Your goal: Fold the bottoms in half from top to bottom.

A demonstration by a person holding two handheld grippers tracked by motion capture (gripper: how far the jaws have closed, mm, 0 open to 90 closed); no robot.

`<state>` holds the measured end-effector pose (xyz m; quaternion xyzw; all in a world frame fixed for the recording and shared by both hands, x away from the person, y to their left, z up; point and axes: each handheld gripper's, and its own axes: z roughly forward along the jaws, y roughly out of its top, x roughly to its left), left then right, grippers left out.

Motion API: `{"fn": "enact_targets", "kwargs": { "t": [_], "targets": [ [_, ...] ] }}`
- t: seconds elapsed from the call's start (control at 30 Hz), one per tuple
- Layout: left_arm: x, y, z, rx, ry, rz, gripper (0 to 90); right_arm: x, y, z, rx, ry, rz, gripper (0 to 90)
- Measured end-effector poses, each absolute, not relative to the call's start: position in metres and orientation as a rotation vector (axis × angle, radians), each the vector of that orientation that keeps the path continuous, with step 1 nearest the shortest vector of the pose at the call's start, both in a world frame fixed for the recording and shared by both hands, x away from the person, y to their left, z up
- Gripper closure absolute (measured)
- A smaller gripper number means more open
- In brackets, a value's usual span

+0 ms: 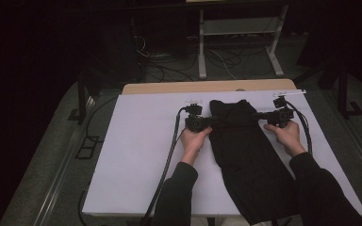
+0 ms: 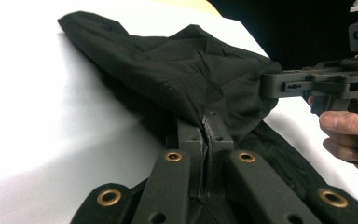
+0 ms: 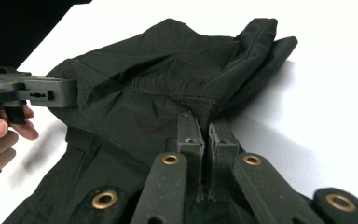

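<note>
A black garment lies lengthwise on a white table cover, its far end bunched and lifted. My left gripper is shut on the garment's left edge near that far end. In the left gripper view its jaws pinch a fold of the black fabric, and the right gripper bites the same cloth opposite. My right gripper is shut on the garment's right edge. In the right gripper view the closed jaws hold the cloth, with the left gripper across from it.
The wooden table's far edge shows beyond the white cover. A white metal frame and loose cables lie on the dark floor behind. Cables trail from both grippers toward the near edge. Bare white cover lies left of the garment.
</note>
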<state>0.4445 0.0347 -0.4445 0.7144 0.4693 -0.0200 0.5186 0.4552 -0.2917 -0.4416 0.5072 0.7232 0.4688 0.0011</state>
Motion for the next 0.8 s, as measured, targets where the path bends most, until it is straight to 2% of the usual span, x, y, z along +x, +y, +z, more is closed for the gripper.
{"fn": "enact_targets", "kwargs": {
  "t": [0.8],
  "targets": [
    [0.419, 0.030, -0.445, 1.744, 1.049, -0.032, 87.1, 0.425, -0.295, -0.440, 1.565, 2.245, 1.491, 84.7]
  ]
}}
